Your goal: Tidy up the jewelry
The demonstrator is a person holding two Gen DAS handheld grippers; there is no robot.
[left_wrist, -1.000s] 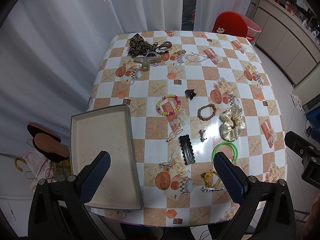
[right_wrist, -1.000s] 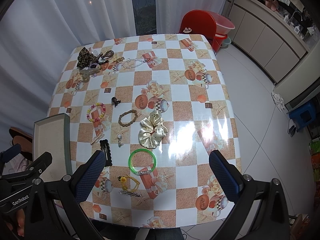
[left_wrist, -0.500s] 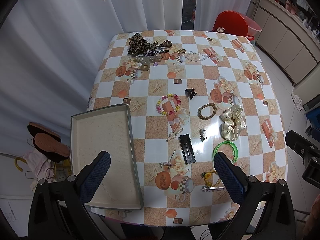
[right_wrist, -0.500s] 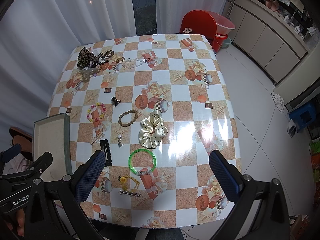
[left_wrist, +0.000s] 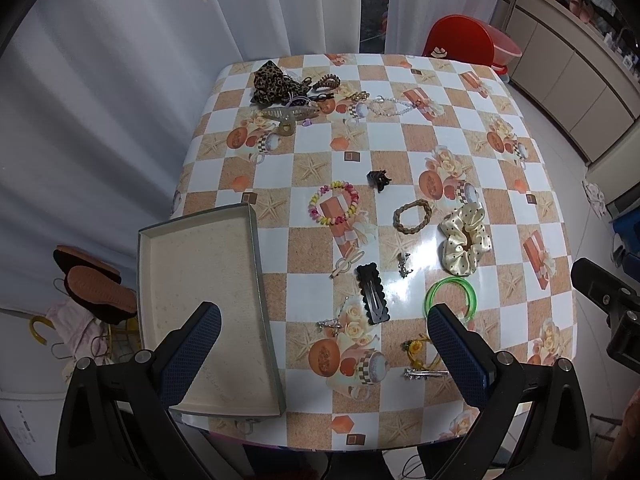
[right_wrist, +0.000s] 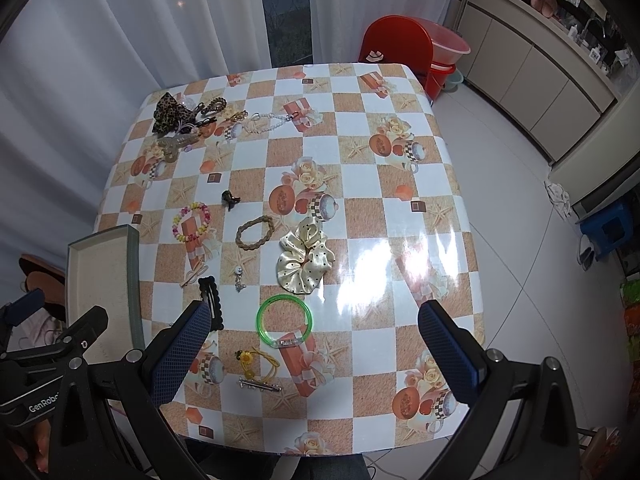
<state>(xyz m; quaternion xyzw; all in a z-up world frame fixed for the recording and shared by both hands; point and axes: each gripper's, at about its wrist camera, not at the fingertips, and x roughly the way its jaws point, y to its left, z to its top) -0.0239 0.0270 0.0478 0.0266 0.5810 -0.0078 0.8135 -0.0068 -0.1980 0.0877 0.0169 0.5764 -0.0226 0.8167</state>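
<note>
Jewelry and hair pieces lie scattered on a checked tablecloth: a green bangle, a cream dotted scrunchie, a braided brown band, a colourful bead bracelet, a black snap clip, a yellow flower tie and a silver clip. An empty grey tray sits at the near left corner. My left gripper hovers open above the near edge. Beside it, my right gripper is open too, holding nothing.
A pile with a leopard scrunchie and a pearl chain lies at the table's far left. A red chair stands behind the table. White curtains hang at the back and left. Shoes sit on the floor left.
</note>
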